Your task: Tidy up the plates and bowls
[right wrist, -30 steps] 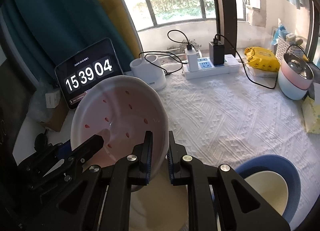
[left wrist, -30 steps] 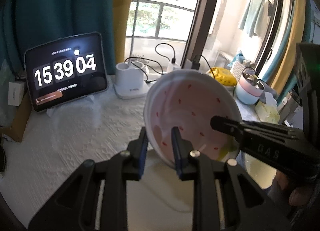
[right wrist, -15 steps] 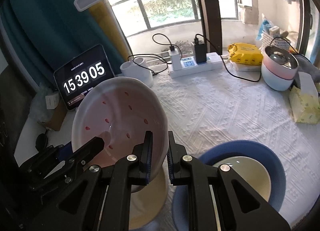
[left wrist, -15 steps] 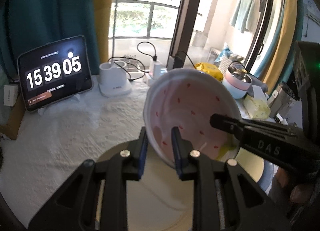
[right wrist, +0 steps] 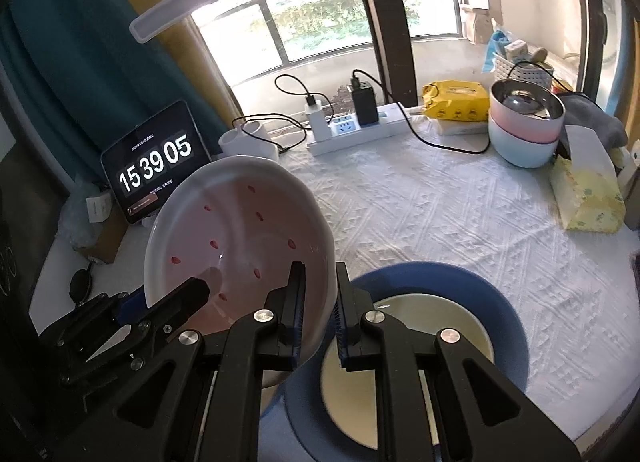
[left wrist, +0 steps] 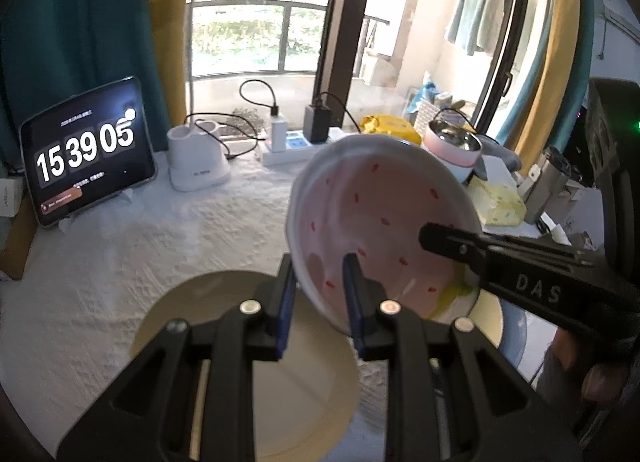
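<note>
Black jaws of the left gripper (left wrist: 320,294) are clamping the near rim of a pink bowl (left wrist: 380,222) with red flecks, and the right gripper (right wrist: 320,302) is pinching the opposite rim, so the bowl is hanging tilted in the air between both. Below it, a beige plate (left wrist: 224,342) is lying on the white tablecloth (right wrist: 440,214), beside a blue plate (right wrist: 508,326) holding a cream dish (right wrist: 420,326). Farther back, a tablet (right wrist: 154,172) is showing a clock, near a power strip (right wrist: 360,132).
</note>
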Available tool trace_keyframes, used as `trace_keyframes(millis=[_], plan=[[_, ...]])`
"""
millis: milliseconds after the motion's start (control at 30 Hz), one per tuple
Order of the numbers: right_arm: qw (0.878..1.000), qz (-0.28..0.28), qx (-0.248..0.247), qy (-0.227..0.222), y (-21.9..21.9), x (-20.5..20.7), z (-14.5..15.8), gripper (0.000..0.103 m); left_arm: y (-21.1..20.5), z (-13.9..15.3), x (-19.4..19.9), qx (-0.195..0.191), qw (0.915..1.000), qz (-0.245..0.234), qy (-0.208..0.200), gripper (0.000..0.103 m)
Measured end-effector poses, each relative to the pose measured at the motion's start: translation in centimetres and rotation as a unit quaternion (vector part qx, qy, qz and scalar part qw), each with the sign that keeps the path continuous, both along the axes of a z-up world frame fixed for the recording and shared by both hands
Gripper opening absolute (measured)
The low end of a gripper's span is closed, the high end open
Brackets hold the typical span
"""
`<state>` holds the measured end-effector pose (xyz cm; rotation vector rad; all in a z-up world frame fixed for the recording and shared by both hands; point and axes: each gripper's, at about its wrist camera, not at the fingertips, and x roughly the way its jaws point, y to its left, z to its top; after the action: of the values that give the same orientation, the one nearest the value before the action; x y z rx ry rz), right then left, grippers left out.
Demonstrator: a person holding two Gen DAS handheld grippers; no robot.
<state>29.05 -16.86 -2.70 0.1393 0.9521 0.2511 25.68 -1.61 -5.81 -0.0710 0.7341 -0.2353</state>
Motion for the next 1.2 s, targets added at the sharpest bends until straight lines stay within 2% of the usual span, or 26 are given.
trace_keyframes(millis=[600,1200], plan=[[1.000,-0.026,0.010,0.010,-6.2,-2.5,-0.9,0.015,-5.8,-1.0,-1.4,0.015,0.9994,-0.028,0.017,0.024],[0.998,-0.043,0.006,0.041,-8.8,-3.7,-3.1,0.015,-8.2,-3.3,-1.9,0.024,0.9971,-0.052,0.049,0.024]])
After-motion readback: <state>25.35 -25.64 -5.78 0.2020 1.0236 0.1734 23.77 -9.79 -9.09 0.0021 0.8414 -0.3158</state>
